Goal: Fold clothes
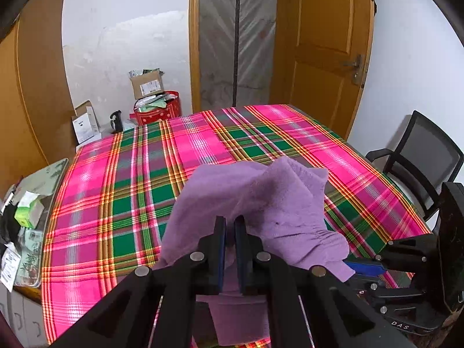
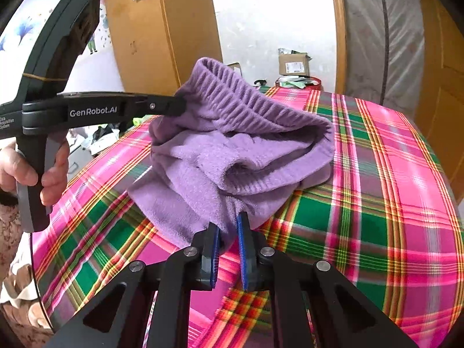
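Your left claw [image 1: 230,223] is clamped on the purple garment's [image 2: 232,145] ribbed waistband, lifting it above the plaid tabletop [image 2: 377,203]; your right claw [image 2: 230,226] pinches its near edge, both angled downward.

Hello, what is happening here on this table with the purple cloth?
A person is folding a purple fleece garment on a table covered with a pink and green plaid cloth, using a handheld gripper in each hand. The left gripper is shut on the ribbed elastic waistband and holds that side lifted above the table. The right gripper is pinched on the garment's near edge. The garment is bunched and not yet folded flat.
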A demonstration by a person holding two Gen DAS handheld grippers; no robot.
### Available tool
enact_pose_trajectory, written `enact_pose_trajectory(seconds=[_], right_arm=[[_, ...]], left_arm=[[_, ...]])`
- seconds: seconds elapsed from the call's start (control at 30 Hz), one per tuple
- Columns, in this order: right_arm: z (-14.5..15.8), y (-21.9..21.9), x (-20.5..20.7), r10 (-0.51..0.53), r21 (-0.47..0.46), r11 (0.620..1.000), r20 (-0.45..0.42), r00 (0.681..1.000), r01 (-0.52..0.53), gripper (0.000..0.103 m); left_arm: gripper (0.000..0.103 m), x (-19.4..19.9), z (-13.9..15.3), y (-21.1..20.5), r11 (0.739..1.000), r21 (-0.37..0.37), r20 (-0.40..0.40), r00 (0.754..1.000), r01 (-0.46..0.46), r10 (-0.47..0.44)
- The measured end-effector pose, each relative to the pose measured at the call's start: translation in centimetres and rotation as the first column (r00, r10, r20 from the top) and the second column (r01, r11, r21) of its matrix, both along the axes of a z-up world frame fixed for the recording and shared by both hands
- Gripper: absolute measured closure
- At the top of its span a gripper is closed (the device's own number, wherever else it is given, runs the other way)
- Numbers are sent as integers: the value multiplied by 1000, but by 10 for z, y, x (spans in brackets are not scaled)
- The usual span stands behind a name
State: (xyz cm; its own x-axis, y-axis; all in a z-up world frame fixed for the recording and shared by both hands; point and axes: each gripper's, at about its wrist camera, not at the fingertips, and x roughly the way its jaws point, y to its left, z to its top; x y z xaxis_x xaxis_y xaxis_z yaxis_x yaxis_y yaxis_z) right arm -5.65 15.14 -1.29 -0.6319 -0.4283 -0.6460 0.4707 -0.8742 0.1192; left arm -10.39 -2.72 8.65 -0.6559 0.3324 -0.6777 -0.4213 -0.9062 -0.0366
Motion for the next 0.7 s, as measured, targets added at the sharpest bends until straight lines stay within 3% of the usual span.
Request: enact_pose_trajectory(seconds=[0.2,0.33,0.6,0.7], right_arm=[[-5,-7,-7,17,9,1000,44,999,-18,88],[-10,-9,-11,8,25,1000,67,998,-10,69],[-25,-18,-20,42,47,998,117,992,-47,66],[-29,-18,-25,34,22,999,125,992,-37,67]], left_arm=[[94,-2,-10,4,999,-15,48,998,42,-41],[90,-1,-16,8,996,-42,72,995,78,-75],[88,-8,-24,20,991,-104,88,993,85,-76],[93,-11,-21,16,995,-71,86,995,64,-58]])
